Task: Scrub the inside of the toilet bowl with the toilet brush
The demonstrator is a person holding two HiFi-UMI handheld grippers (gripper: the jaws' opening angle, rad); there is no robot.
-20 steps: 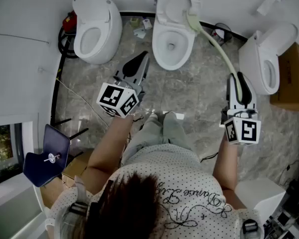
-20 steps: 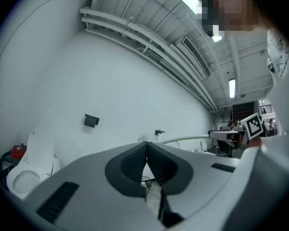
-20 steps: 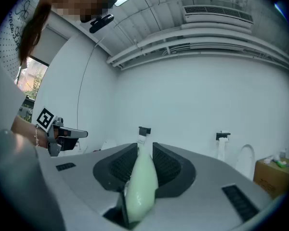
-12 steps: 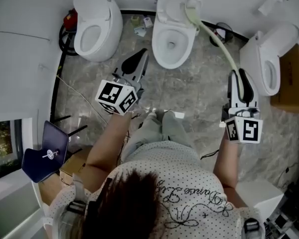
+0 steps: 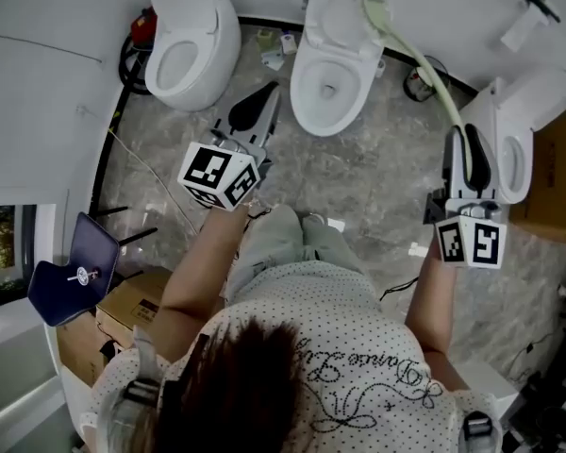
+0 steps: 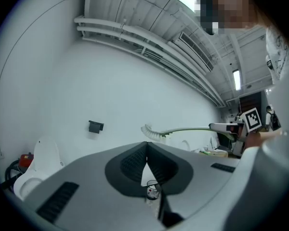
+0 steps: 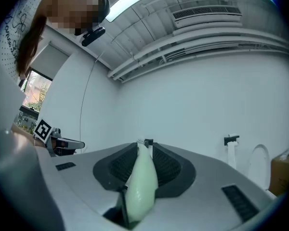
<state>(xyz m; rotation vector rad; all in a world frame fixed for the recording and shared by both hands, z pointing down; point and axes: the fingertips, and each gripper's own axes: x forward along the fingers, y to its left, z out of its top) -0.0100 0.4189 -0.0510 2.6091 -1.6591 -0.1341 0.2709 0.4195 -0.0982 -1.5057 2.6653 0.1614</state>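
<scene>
The middle toilet stands open with its lid up against the wall. My right gripper is shut on the pale green handle of the toilet brush. The brush head sits at the right edge of the raised lid, above the bowl rather than in it. In the right gripper view the handle fills the shut jaws of that gripper. My left gripper hangs shut and empty over the floor, left of the bowl. From the left gripper I see the brush stretched out in the air.
A second toilet stands at the left and a third at the right, close to my right gripper. A dark round holder sits by the wall. Cardboard boxes and a blue chair are at the left, with cables on the floor.
The right gripper has shifted right and the brush head has slid from the lid's lower right rim toward its upper right edge. The left gripper stays shut and barely moves.
</scene>
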